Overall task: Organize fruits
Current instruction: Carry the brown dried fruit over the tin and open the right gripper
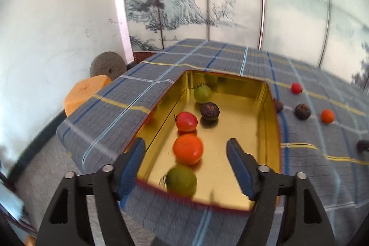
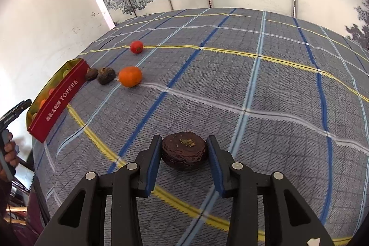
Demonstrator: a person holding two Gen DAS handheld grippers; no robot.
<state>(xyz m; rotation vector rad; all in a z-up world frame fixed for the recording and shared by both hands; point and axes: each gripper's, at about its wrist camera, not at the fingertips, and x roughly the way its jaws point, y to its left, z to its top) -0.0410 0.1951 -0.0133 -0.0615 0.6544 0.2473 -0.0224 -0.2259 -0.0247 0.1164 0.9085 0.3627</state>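
Sorting looks about half done, judging by what lies in the tin and what is still out on the cloth.

The left tongs (image 1: 186, 149) hang released over the near end of the gold-lined tin (image 1: 272, 112), their jaws wide with nothing between them. Just below and between them a green fruit (image 1: 181, 180) lies blurred at the tin's near wall. Beyond it sit an orange fruit (image 1: 188, 148), then a red tomato (image 1: 186, 121), then a dark wrinkled fruit (image 1: 209, 111), and farthest a pale green fruit (image 1: 202, 93) by the far wall. So five pieces are in.

The right tongs (image 2: 184, 157) are clenched on a dark brown wrinkled fruit (image 2: 183, 151), which rests on the checked cloth of the bench (image 2: 253, 89); both pads press its sides. It has not been lifted yet, as far as I can judge.

Farther off and to the left of these tongs, an orange fruit on the cloth (image 2: 130, 76) lies beside two dark fruits (image 2: 100, 74), which sit just by the tin's red outer wall (image 2: 60, 103). Beyond them a small red tomato on the cloth (image 2: 136, 46) stands alone. These four, plus the held one, are left.
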